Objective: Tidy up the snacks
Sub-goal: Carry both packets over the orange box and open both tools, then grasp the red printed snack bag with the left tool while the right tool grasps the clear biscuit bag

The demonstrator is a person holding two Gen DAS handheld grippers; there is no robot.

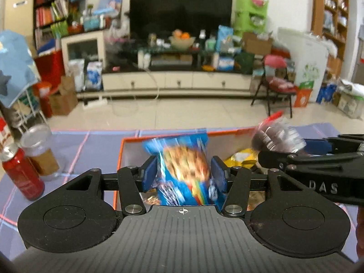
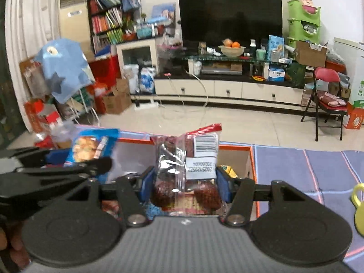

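While both grippers hang over orange-rimmed cardboard box (image 1: 122, 154), each carries snack. Left gripper (image 1: 183, 175): jaws clenched on blue cookie packet with biscuit picture (image 1: 182, 166), upright, blurred, above box interior. Right gripper (image 2: 184, 183): jaws clenched on clear plastic bag of dark red snacks with barcode label (image 2: 188, 170), at 2 o'clock from cookie packet. Yellow wrapper (image 1: 241, 158) lies inside box. Red can (image 1: 21, 173) stands on blue-purple surface (image 1: 91, 143) at 9 o'clock from box.

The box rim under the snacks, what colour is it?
Orange box rim, clearest in the left wrist view.
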